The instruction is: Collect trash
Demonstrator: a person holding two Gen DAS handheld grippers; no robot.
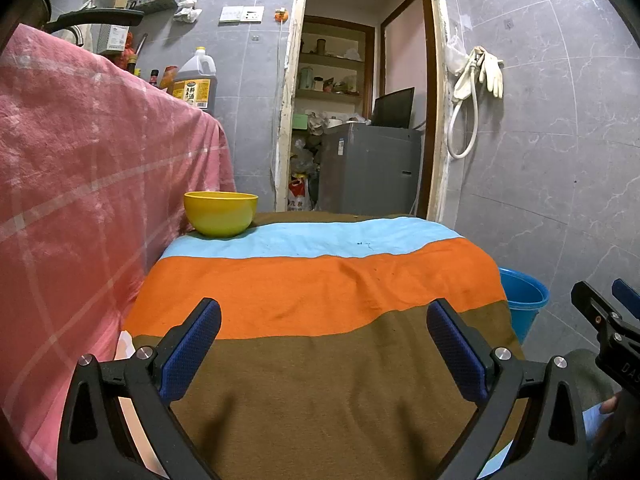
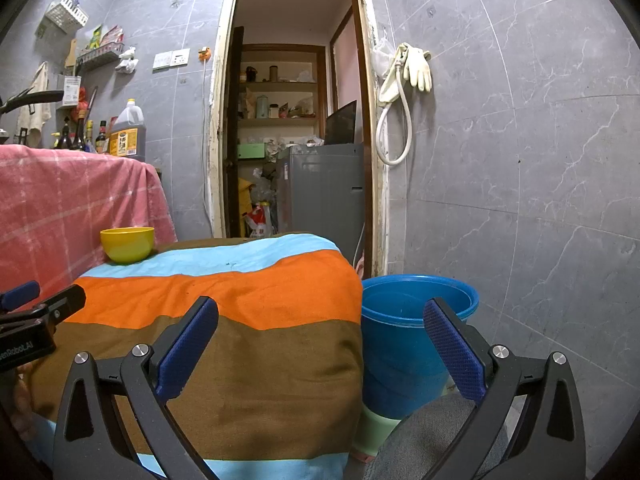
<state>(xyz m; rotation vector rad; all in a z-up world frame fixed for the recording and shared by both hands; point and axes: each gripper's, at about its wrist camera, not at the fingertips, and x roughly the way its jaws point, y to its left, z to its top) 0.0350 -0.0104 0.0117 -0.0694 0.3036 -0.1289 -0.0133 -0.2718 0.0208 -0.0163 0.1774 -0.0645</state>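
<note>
- Showing both tools held low over a table draped in a striped cloth (image 1: pixel 320 288), with no trash visible on the cloth in either view.
- Left gripper (image 1: pixel 324 344): jaws spread wide, nothing between the blue pads (image 1: pixel 192 352); it hangs over the brown band of the cloth.
- Right gripper (image 2: pixel 320 344): jaws likewise spread and empty, straddling the table's right edge, with one finger in front of the bucket.
- Blue bucket (image 2: pixel 400 332): stands on the floor just beside the table's right side; probably where the trash is meant to go. What lies in its bottom cannot be seen.
- Yellow bowl (image 1: pixel 221 214): sits at the far left corner, on the light blue band, next to a pink cloth (image 1: pixel 80 160) hanging beside the table. Its contents are hidden by its wall; any trash may be inside it.
- Risks, as judged: reaching for the bowl with one finger catching its rim could tip it or push it off the corner; pads dragged low could snag and pull the loose cloth, shifting the bowl; the two tools, near one another, could collide.
</note>
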